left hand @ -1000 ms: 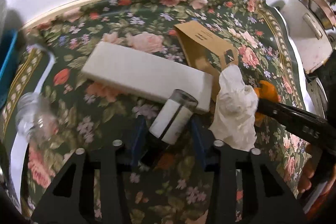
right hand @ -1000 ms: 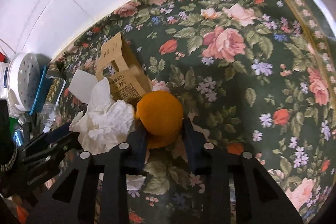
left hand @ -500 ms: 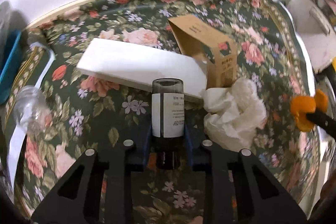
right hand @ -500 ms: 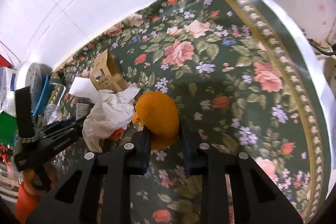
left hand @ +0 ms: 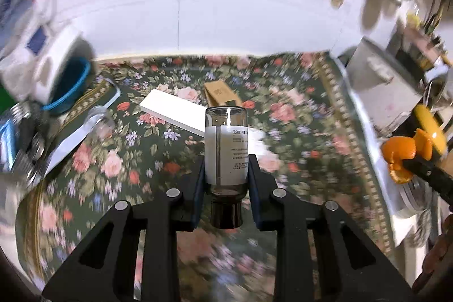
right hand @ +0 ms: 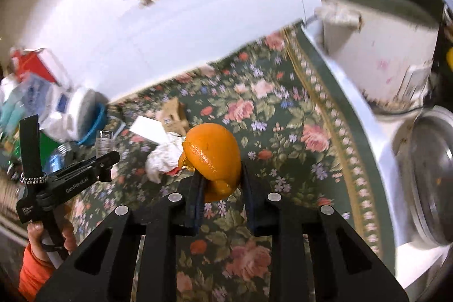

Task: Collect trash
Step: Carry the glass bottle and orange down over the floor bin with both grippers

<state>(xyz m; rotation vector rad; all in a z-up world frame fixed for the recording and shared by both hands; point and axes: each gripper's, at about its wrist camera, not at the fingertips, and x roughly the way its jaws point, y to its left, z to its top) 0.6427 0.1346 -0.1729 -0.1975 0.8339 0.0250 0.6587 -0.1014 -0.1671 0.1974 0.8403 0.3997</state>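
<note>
Left gripper [left hand: 226, 174] fingers clamped on a small dark glass bottle [left hand: 226, 149] (white label, cap toward camera), held above the floral desk [left hand: 297, 137]. Right gripper [right hand: 220, 183] fingers clenched on orange peel [right hand: 212, 152], also off the desk. Crumpled tissue [right hand: 162, 157], white box [left hand: 172, 111] and cardboard carton [left hand: 220, 94] lie on the cloth.

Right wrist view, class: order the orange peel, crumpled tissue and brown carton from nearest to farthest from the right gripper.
1. Orange peel, clamped in the right gripper.
2. Crumpled tissue, just left on the cloth.
3. Brown carton, behind the tissue, towards the wall.
</note>
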